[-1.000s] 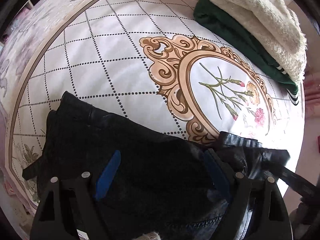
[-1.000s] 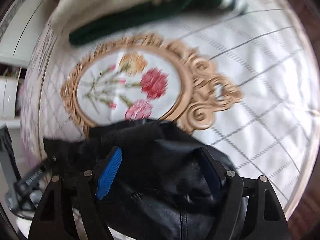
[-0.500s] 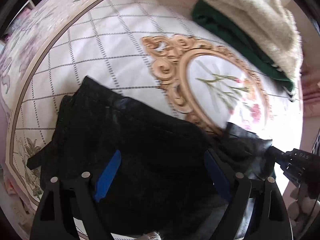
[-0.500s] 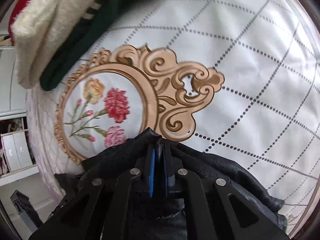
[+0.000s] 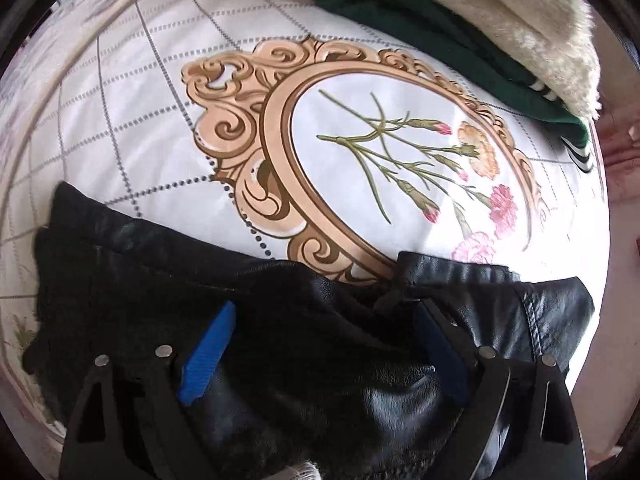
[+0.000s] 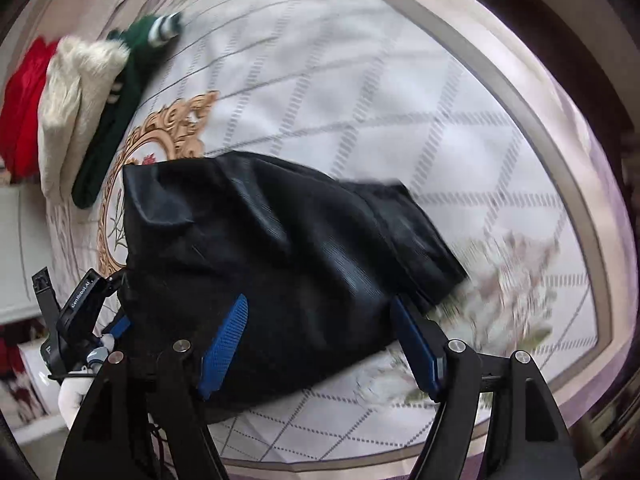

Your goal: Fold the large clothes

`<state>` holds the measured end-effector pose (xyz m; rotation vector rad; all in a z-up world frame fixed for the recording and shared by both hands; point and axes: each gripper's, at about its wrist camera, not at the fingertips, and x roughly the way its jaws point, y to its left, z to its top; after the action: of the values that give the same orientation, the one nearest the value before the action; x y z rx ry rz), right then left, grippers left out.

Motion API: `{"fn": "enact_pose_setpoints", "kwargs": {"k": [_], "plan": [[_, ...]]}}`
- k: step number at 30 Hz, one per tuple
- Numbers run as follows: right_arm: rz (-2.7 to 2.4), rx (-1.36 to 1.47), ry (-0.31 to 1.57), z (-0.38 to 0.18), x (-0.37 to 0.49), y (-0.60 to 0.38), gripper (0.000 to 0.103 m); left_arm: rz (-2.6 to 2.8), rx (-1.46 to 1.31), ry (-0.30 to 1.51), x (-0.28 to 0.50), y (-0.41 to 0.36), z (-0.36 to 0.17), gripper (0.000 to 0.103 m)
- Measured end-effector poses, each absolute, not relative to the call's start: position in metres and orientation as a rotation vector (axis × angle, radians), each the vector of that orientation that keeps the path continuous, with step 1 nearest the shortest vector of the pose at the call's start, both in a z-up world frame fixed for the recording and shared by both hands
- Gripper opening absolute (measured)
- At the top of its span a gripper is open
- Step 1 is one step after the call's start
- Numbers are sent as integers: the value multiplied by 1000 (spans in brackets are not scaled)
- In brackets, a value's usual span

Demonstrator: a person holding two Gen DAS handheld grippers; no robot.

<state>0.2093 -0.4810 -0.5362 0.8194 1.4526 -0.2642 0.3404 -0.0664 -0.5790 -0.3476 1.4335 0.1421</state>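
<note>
A black leather jacket [image 5: 304, 344] lies bunched along the near side of the bed, and in the right wrist view the jacket [image 6: 280, 248] shows as one folded heap. My left gripper [image 5: 324, 308] points straight down over it, its jaws opening, the blue pads [image 5: 208, 352] apart and pressing on nothing. My right gripper [image 6: 320, 302] hangs over the heap's near edge with its jaws opening and nothing pinched. The left gripper [image 6: 80, 316] with a white-gloved hand [image 6: 72, 396] appears at that view's left edge.
A stack of folded clothes sits at the far side: a cream fuzzy garment [image 5: 520, 20] on a dark green one [image 5: 440, 40], with a red one [image 6: 24, 112] beside them. The bedspread [image 5: 168, 128] has a diamond grid and a gold floral medallion [image 5: 400, 160]. The bed's edge [image 6: 560, 184] curves at the right.
My right gripper, shut on a fold of the jacket half a second ago, has let go, opened, rolled and swung sideways. The left gripper shifted a little over the jacket.
</note>
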Motion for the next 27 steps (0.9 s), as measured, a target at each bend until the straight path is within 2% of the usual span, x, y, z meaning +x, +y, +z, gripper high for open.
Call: {"fn": "enact_pose_setpoints", "kwargs": {"k": [5,7,9,11,15,19,20,21,22,27], "plan": [[-246,1040,1413,-580,172,-499,76,133,-321,1415,321,-71,-543,92],[-189,1115,1366,-596,171,-499,79,141,-282,1429,314,-75,-542,92],[-126,1150,1294,-605,177,-497,93,155,-209,1465,305,-81,-555,92],[-44,1185,1194,-605,185,-493,101,144,-204,1511,300,-82,-575,93],[109,1319,1093,-620,203,-474,101,120,-242,1532,307,-77,-591,103],[98,1356,1013,-624,216,-461,101,98,-276,1544,314,-74,-598,103],[102,1379,989,-623,217,-460,89,95,-286,1547,316,-72,-600,103],[84,1409,989,-626,217,-457,48,95,-296,1548,316,-70,-601,103],[73,1428,997,-629,217,-454,25,97,-309,1548,318,-68,-602,103],[94,1348,971,-594,223,-438,22,81,-307,1549,330,-63,-610,103]]}}
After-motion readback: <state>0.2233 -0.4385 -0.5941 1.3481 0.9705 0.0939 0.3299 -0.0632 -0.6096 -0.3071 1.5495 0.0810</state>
